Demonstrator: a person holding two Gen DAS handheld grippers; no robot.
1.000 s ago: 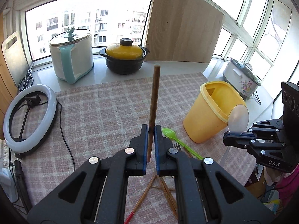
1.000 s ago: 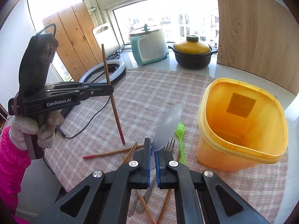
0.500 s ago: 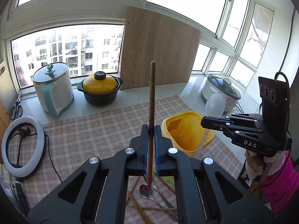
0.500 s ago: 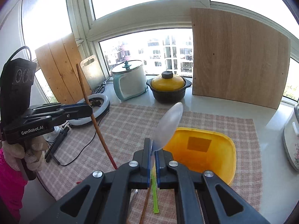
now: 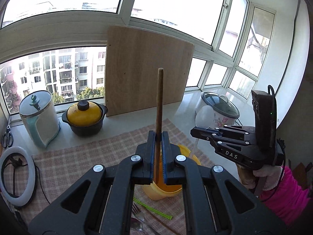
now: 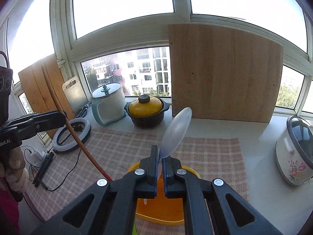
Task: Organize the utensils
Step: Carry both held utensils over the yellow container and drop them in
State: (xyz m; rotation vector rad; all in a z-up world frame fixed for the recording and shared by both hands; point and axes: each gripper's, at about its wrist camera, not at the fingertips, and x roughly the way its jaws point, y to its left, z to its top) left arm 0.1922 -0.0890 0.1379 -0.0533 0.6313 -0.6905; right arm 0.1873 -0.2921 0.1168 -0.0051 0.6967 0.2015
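While poised over yellow bin (image 5: 187, 152) at lower centre: left gripper (image 5: 158, 154) clamped on chopstick (image 5: 159, 105), right gripper (image 6: 160, 168) on translucent spoon (image 6: 176, 131); could tip, miss rim, collide.

This is a home kitchen corner set in a glazed balcony. On the pale surface (image 6: 260, 137) under the windows stand a yellow-lidded casserole pot (image 6: 146, 110), a flowered rice cooker (image 6: 295, 156) and a lidded white cooker (image 6: 108, 102), with a cutting board (image 6: 73, 94) and scissors (image 5: 6, 135). Apartment blocks (image 6: 144, 68) show outside.
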